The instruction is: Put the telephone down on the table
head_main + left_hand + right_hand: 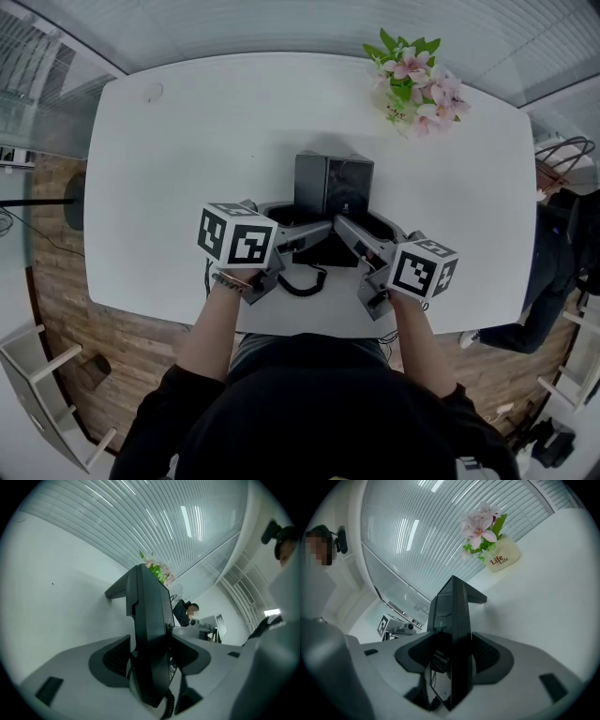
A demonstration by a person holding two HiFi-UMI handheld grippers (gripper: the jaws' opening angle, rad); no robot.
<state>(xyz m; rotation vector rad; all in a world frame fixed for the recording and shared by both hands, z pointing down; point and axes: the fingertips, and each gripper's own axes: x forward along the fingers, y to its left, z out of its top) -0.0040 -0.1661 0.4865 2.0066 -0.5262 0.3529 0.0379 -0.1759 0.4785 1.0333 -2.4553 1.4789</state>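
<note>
Left gripper (150, 654): jaws wide, either side of the telephone (333, 186), slight gap at one pad, no grip.
Right gripper (450, 657): jaws wide, flanking the opposite edge, not clamped.
Telephone: between both jaw pairs, standing on the table (187, 141).

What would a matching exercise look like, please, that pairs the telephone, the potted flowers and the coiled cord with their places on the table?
Things:
1. telephone
2. potted flowers
3. coiled cord

Places:
A. by the near edge of the table
B. at the table's far edge, toward the right in the head view
C. mid-table, between the jaws of the left gripper and of the right gripper

Pairs: 1-C, 2-B, 3-A.
</note>
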